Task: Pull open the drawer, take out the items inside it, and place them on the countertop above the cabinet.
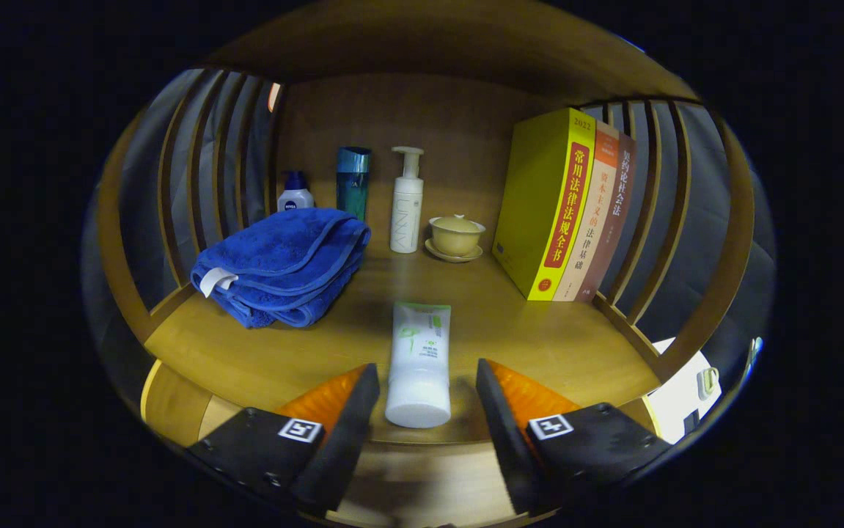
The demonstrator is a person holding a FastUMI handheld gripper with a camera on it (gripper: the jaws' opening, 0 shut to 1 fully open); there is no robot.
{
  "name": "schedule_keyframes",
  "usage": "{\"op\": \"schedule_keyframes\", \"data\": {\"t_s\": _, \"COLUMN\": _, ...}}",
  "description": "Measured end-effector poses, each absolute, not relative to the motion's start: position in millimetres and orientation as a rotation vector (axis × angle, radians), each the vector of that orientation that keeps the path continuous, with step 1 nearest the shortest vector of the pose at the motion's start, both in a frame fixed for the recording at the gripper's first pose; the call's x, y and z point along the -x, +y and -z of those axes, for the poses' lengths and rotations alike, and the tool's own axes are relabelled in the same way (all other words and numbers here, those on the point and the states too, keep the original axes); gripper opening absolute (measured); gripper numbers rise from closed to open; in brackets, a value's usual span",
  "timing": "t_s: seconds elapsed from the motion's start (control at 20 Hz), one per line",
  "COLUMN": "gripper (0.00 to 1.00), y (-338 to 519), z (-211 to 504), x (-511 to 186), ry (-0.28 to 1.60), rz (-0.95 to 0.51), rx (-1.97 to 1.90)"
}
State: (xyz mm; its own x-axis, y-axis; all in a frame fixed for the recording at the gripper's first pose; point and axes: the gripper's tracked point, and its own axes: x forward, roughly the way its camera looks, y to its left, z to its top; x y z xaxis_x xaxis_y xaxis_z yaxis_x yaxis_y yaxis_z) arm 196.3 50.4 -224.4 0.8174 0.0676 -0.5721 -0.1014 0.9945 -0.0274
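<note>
Gripper view: open jaws flank tube [419,363]; book [546,202] reads 2022.

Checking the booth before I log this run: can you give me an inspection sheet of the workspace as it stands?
Surface: wooden countertop, slatted sides.
Job's things: white squeeze tube with green print lying flat, cap end between the fingers, untouched.
Clutter: folded blue towel; small white-and-blue bottle; teal bottle; white pump bottle; lidded yellow cup on saucer; three upright books.
Tool: open, fingers either side of the tube.
Cables: nothing seen.
Surroundings: wooden back panel.
</note>
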Motion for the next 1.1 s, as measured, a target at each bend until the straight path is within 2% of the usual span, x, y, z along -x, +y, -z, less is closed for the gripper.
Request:
{"op": "schedule_keyframes", "data": {"t_s": 0.05, "gripper": 0.98, "y": 49, "z": 219, "x": -197, "ry": 0.593, "rz": -0.090, "rx": 0.062}}
{"op": "schedule_keyframes", "data": {"t_s": 0.1, "gripper": 0.99, "y": 48, "z": 212, "x": -197, "ry": 0.579, "rz": -0.091, "rx": 0.068}}
{"op": "schedule_keyframes", "data": {"t_s": 0.35, "gripper": 0.99, "y": 57, "z": 170, "x": -183, "ry": 0.525, "rz": -0.131, "rx": 0.012}}
{"op": "schedule_keyframes", "data": {"t_s": 0.75, "gripper": 0.99, "y": 42, "z": 52, "x": -142, "ry": 0.317, "rz": -0.186, "rx": -0.124}}
{"op": "schedule_keyframes", "data": {"t_s": 1.1, "gripper": 0.97, "y": -22, "z": -17, "x": -101, "ry": 0.138, "rz": -0.116, "rx": -0.111}}
